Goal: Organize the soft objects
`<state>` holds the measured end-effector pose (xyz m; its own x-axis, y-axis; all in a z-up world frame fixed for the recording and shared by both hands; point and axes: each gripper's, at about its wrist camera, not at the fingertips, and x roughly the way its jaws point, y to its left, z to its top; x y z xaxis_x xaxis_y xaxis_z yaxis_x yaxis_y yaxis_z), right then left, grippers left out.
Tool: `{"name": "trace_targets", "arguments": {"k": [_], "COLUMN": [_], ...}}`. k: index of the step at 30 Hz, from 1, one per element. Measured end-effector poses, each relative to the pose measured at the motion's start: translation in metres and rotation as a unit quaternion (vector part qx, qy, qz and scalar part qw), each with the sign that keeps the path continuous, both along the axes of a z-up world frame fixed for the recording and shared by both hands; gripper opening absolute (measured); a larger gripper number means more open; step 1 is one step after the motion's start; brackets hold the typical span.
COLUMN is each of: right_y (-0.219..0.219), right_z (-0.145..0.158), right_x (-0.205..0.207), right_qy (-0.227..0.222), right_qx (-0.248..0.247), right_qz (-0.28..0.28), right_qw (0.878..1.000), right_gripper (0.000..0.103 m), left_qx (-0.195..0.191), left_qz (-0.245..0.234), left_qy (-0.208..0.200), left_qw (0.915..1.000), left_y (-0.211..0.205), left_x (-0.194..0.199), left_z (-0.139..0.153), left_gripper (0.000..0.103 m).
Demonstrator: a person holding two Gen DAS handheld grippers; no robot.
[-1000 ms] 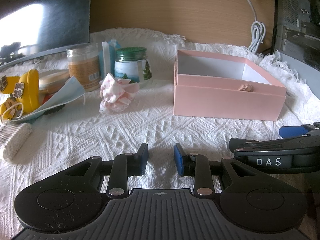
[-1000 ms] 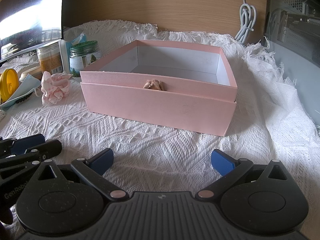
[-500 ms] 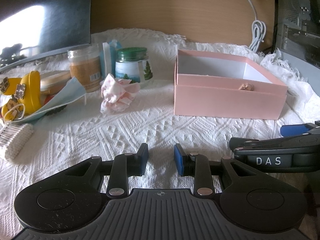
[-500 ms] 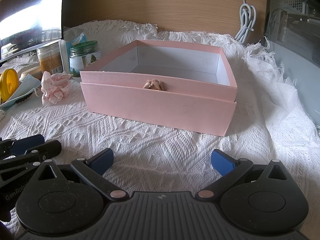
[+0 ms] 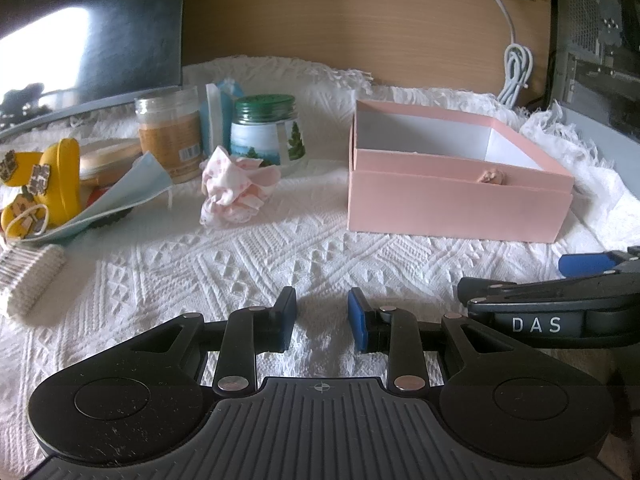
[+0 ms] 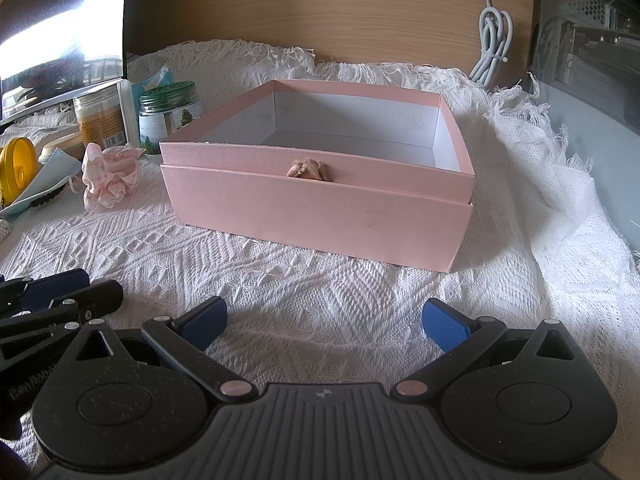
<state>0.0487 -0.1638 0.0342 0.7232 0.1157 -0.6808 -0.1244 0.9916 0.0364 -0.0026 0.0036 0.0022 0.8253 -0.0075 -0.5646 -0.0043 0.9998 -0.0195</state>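
A crumpled pink-and-white fabric scrunchie (image 5: 236, 186) (image 6: 110, 178) lies on the white knitted cloth, left of an open pink box (image 5: 456, 208) (image 6: 320, 216). The box's white inside looks empty, and a small bow sits on its front wall. A light blue face mask (image 5: 120, 196) lies further left. My left gripper (image 5: 322, 320) hovers low over the cloth well short of the scrunchie, its jaws nearly together with nothing between them. My right gripper (image 6: 324, 322) stands wide open in front of the box, holding nothing.
Two jars (image 5: 170, 136) (image 5: 266, 136) stand behind the scrunchie. Yellow items (image 5: 60, 176) and a bundle of cotton swabs (image 5: 28, 280) sit at far left. A dark monitor (image 5: 80, 32) is at back left, a white cable (image 5: 516, 68) and a computer case (image 5: 592, 40) at back right.
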Motion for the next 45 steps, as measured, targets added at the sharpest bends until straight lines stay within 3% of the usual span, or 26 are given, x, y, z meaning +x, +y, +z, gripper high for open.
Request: {"name": "trace_targets", "arguments": {"k": [3,11,17,23,25,29,35,41,45], "right_y": [-0.002,-0.004,0.002,0.015,0.034,0.092,0.176,0.261,0.316], "right_z": [0.004,0.015,0.016,0.03,0.047,0.074,0.104,0.132,0.118], "right_x": [0.003,0.027,0.029,0.033,0.027,0.026,0.038,0.076,0.116], "right_qy": [0.009,0.103,0.114,0.143,0.104,0.065,0.047,0.048,0.094], "right_qx": [-0.001,-0.011,-0.016,-0.032,-0.051,-0.071,-0.016,0.069,0.091], "right_qz": [0.007,0.047,0.032,0.007,0.021,0.095,0.192,0.237,0.244], "right_qw": [1.0,0.994,0.993,0.989,0.993,0.991,0.98,0.968,0.961], "right_gripper": [0.103,0.103,0.103,0.102,0.102,0.102,0.102,0.102,0.099], "left_qx": [-0.019,-0.04,-0.077,-0.114,-0.106,-0.093,-0.146,-0.152,-0.148], "left_qz": [-0.008,-0.023,0.076,0.15,0.145,0.055,0.038,0.027,0.035], "left_qy": [0.004,0.02,-0.017,-0.004,0.008,0.073,0.117,0.064,0.057], "left_qw": [0.9998,0.9987,0.994,0.9821,0.9838,0.9914,0.9817,0.986,0.9867], "left_y": [0.006,0.055,0.16,0.265,0.285,0.301,0.317,0.349,0.372], "left_x": [0.002,0.01,0.009,0.006,0.005,0.01,0.01,0.004,0.02], "left_z": [0.002,0.034,0.073,0.078,0.079,0.073,0.046,0.065,0.068], "left_gripper": [0.032,0.032,0.033,0.032,0.032,0.032,0.032,0.032,0.032]}}
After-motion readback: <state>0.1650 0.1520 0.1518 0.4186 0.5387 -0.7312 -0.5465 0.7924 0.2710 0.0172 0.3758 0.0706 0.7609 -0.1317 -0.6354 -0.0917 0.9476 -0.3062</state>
